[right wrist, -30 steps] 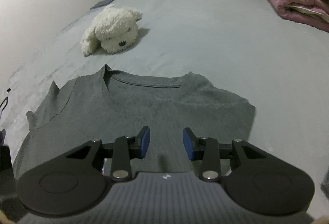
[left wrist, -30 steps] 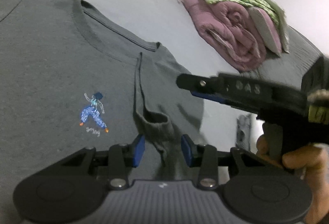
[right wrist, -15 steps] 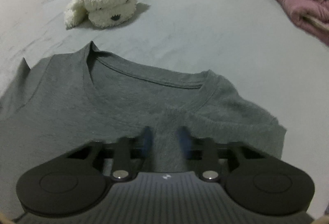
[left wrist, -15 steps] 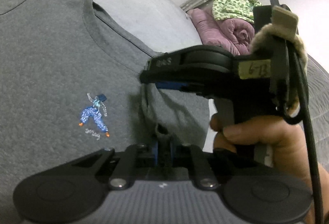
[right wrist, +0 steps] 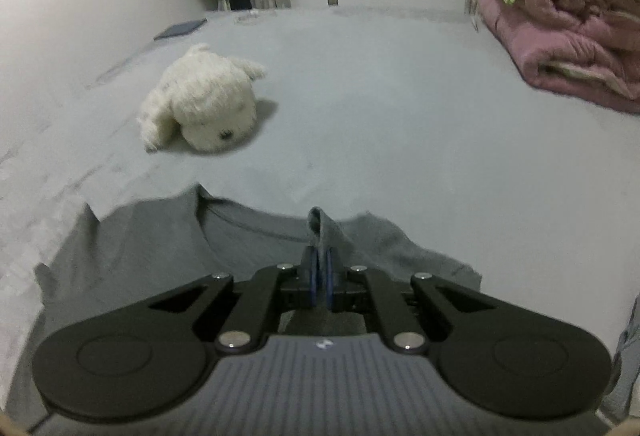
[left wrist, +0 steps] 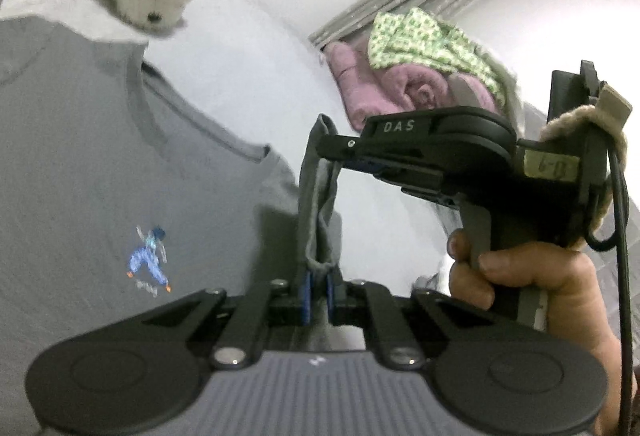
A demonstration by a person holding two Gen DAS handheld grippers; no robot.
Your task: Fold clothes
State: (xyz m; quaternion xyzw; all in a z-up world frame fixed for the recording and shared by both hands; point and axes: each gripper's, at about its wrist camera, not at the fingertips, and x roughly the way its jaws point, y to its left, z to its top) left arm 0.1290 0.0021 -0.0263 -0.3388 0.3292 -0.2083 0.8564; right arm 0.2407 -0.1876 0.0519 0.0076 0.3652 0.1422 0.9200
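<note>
Tee [left wrist: 100,164] soft n floppy on bed [right wrist: 380,108] | both claws, left [left wrist: 316,294] and right [right wrist: 322,282], pinching its sleeve edge | best hold: hems

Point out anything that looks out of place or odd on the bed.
A white plush dog lies on the bed just beyond the gray T-shirt, close to its collar. Otherwise nothing is odd: both the left gripper and the right gripper pinch the shirt's sleeve side.
</note>
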